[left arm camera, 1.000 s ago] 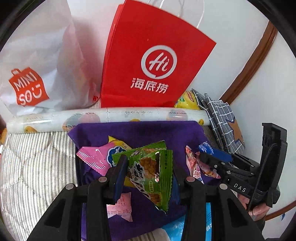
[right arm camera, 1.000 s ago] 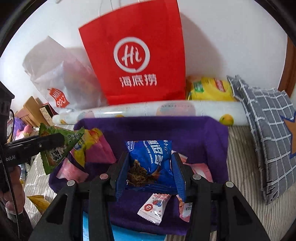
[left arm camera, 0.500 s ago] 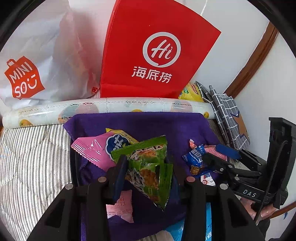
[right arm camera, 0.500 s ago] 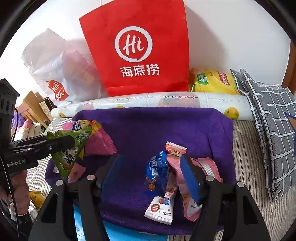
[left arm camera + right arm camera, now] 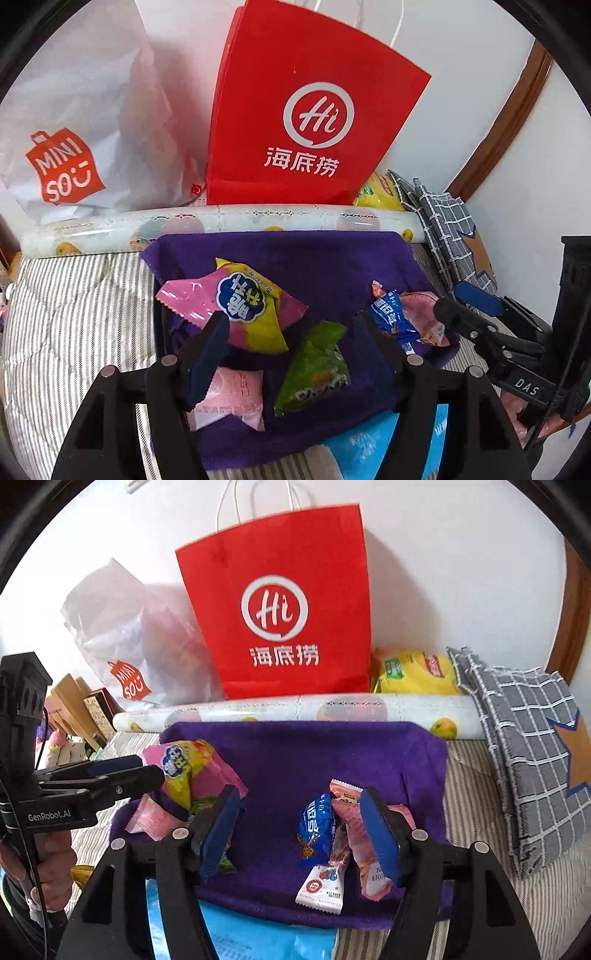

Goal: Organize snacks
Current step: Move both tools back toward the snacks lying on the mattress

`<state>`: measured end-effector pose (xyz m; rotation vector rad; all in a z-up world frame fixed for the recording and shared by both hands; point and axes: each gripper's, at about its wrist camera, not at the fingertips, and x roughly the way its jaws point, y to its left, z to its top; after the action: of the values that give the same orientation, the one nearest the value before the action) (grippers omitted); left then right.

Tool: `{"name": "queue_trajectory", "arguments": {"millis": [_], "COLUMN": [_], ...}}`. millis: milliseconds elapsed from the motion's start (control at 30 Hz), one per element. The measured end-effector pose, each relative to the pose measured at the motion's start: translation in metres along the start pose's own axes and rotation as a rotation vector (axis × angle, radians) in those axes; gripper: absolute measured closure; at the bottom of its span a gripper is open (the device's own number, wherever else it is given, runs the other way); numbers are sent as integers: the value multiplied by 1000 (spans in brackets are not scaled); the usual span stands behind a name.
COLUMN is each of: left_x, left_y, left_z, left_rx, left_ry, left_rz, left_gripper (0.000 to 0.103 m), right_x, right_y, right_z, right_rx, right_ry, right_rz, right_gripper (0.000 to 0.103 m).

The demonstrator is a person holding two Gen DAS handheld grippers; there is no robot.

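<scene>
Bare purple cloth (image 5: 303, 760) lies open at the centre of the right wrist frame, between my two spread tongs. Snack packets flank it: pink-yellow packet (image 5: 192, 771) left, blue packet (image 5: 316, 821) right. Beyond, the patterned roll (image 5: 295, 710) and red bag (image 5: 280, 605) block the upper frame.

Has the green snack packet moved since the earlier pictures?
Yes. The green snack packet was clamped in the left claw; now the claw is open and the packet has dropped onto the purple cloth, lying right of the pink-and-yellow packet.
</scene>
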<state>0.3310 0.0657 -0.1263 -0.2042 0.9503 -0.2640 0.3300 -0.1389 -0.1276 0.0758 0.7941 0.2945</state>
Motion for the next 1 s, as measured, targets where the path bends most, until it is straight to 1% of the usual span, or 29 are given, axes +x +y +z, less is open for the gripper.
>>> {"name": "queue_trajectory", "arguments": {"millis": [100, 200, 233, 267, 367, 433, 567, 667, 733, 867, 900, 1000], "left_x": [-15, -31, -37, -41, -58, -71, -90, -105, -115, -128, -130, -139], "left_y": [0, -2, -3, -3, -4, -3, -2, 1, 5, 12, 14, 23], "left_z": [-6, -13, -16, -19, -30, -40, -58, -73, -82, -99, -103, -115], "left_rx": [2, 6, 9, 11, 11, 5, 0, -7, -20, -41, -41, -64], "left_ry": [-9, -23, -28, -32, -47, -58, -69, -85, -92, -92, -93, -90], "left_rz": [9, 23, 30, 34, 48, 58, 86, 98, 103, 117, 114, 117], "left_gripper": [34, 33, 33, 32, 32, 32, 32, 32, 32, 32, 32, 32], "right_x": [-16, -32, -38, -42, -62, -76, -100, -113, -120, -128, -128, -124], "right_y": [5, 13, 16, 17, 22, 25, 28, 32, 38, 56, 61, 69], "right_z": [-5, -11, -14, -16, -26, -33, -49, -63, -73, -93, -99, -116], "right_rx": [-3, -23, -30, -33, -32, -18, 27, 44, 41, 10, 5, 14], "right_ry": [-27, -36, -38, -41, -72, -81, -95, -110, -105, -92, -79, -29], "right_rz": [-27, -89, -107, -117, -151, -164, -159, -137, -121, -135, -125, -67], "right_gripper": [36, 35, 33, 29, 23, 20, 16, 15, 15, 16, 16, 26]}}
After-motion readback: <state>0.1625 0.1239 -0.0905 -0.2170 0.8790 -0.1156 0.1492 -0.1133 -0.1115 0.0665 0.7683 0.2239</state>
